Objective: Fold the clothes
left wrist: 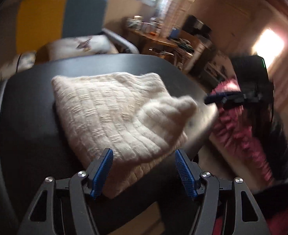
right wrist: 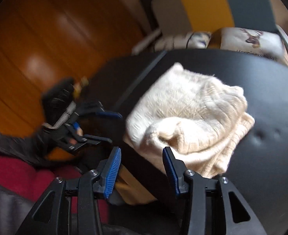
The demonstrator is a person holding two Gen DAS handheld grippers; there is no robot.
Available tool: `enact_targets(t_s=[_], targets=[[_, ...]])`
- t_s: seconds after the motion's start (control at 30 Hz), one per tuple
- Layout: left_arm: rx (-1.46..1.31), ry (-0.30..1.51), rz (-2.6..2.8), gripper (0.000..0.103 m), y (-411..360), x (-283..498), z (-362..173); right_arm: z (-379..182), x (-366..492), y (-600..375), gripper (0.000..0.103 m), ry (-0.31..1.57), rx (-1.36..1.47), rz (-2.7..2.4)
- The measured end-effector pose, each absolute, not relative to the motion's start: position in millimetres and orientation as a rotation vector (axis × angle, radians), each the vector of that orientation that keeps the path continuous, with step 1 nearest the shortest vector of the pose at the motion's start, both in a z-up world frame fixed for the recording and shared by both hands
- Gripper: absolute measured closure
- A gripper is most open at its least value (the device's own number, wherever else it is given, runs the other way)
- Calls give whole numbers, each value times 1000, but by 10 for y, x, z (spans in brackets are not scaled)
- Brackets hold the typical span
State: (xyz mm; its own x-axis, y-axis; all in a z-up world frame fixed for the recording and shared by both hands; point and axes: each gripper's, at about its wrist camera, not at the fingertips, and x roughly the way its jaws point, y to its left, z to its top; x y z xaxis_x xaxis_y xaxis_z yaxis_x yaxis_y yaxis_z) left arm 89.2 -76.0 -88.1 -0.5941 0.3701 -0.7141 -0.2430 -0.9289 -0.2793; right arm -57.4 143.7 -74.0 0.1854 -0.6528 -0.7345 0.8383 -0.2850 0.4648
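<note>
Lying folded on the round black table point(left wrist: 32, 98), the cream knitted sweater point(left wrist: 112, 115) is just ahead of both tongs; left gripper point(left wrist: 143, 171) and right gripper point(right wrist: 142, 168) are spread apart, holding nothing.

A cream knitted sweater point(left wrist: 112, 113) lies folded in a thick bundle on the black table point(left wrist: 26, 117), near its front edge, one rounded fold on top.

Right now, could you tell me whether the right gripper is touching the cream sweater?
Apart. In the left wrist view the right gripper hangs off the cream sweater's right edge, with dark table showing between them.
</note>
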Motion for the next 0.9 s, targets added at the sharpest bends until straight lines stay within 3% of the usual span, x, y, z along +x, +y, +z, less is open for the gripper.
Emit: enact_targets(t_s=[0.17,0.23,0.33,0.43,0.53,0.63,0.7,0.77,0.83,0.9], targets=[[-1201,13,2459,38,-503,790,-1132,-1030,-624,1033,60,309,1295,-1367],[-1221,99,2448,40,-444,766,-1231,-1171,-608,992,77,402,1345,-1384],[-1240,185,2436,45,-430,778,-1363,-1372,-567,966,89,560,1419,-1424],[-1233,199,2450,57,-488,788,-1385,-1449,-548,1047,85,447,1467,-1383],[-1198,159,2473,57,-591,866,-1283,-1460,-628,1126,72,209,1502,-1353],[-1199,195,2513,58,-645,999,-1281,-1556,-660,1118,71,40,1522,-1301],[-1212,184,2533,58,-699,1075,-1333,-1683,-625,1034,71,55,1550,-1305],[-1243,136,2539,58,-749,1133,-1412,-1781,-538,919,76,158,1567,-1343],[-1279,149,2554,58,-732,1117,-1522,-1776,-448,864,93,183,1535,-1371],[-1316,181,2571,62,-701,1075,-1629,-1802,-408,912,96,198,1536,-1396]])
